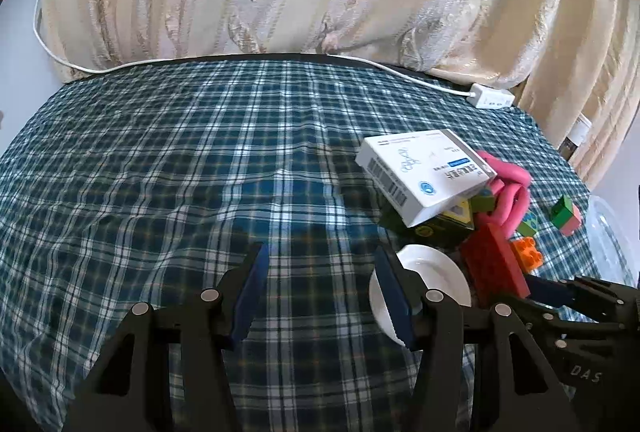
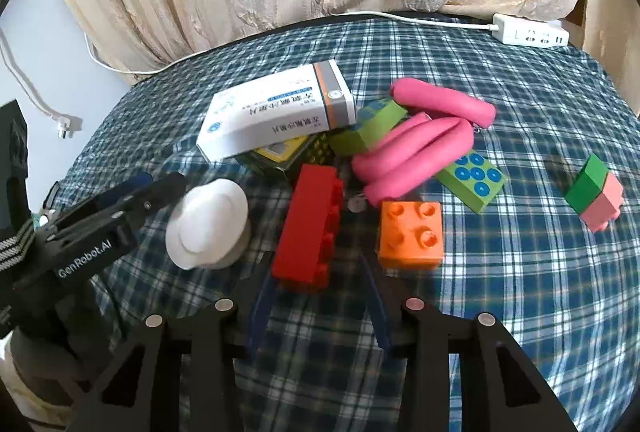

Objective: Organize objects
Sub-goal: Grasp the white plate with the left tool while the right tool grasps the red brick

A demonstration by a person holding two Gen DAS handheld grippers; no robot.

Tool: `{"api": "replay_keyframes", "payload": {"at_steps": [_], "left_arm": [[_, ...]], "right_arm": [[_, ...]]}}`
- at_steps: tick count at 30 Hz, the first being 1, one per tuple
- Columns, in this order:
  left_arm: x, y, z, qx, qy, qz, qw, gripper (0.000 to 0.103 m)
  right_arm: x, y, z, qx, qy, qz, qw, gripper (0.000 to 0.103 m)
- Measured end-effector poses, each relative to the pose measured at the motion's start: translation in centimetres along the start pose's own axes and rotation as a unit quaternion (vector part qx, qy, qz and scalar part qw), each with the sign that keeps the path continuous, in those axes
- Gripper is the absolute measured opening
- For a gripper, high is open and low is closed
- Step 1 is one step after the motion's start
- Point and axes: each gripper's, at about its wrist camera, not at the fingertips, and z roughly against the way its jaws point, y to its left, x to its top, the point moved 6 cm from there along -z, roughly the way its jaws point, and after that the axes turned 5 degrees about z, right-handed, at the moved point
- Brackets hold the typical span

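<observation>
the desk [image 2: 500, 292], under a blue plaid cloth, carries one jumbled heap, and nothing looks sorted yet, so i judge this an early pick. largest is the white medicine box [image 2: 276, 112], tilted on a dark green box [image 2: 288, 156]; right of it lie the pink foam handles [image 2: 416, 148] over a green block [image 2: 472, 180]. nearer stand the red brick [image 2: 312, 224], the white dish [image 2: 208, 224] to its left and the orange block [image 2: 412, 232] to its right; a green-and-pink block [image 2: 596, 192] sits well apart, far right. the right tongs [image 2: 316, 272] are released, straddling the red brick's near end; next they need to ease forward and clench squarely. the left tongs [image 1: 320, 260] are released, empty, beside the dish. a clear container [image 1: 608, 232] shows at the right edge; its contents cannot be told.
</observation>
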Motion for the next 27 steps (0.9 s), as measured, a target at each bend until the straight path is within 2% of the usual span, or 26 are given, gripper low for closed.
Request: {"api": "replay_keyframes", "payload": {"at_steps": [8, 13, 19, 27], "left_arm": [[0.1, -0.2, 0.5, -0.024, -0.005, 0.005, 0.9997, 0.057], [0.0, -1.0, 0.9, -0.038, -0.01, -0.004, 0.9992, 0.057], [-0.1, -2.1, 0.8, -0.056, -0.008, -0.024, 0.9981, 0.057], [-1.2, -5.0, 0.7, -0.076, 0.0, -0.078, 0.994, 0.058]], "right_arm": [[1.6, 1.2, -1.6, -0.025, -0.003, 0.037, 0.999, 0.037], [1.9, 0.6, -1.8, -0.031, -0.009, 0.032, 0.999, 0.024], [1.1, -0.3, -0.7, -0.012, -0.019, 0.008, 1.0, 0.024], [-0.5, -1.7, 1.9, -0.005, -0.042, -0.009, 0.999, 0.024]]}}
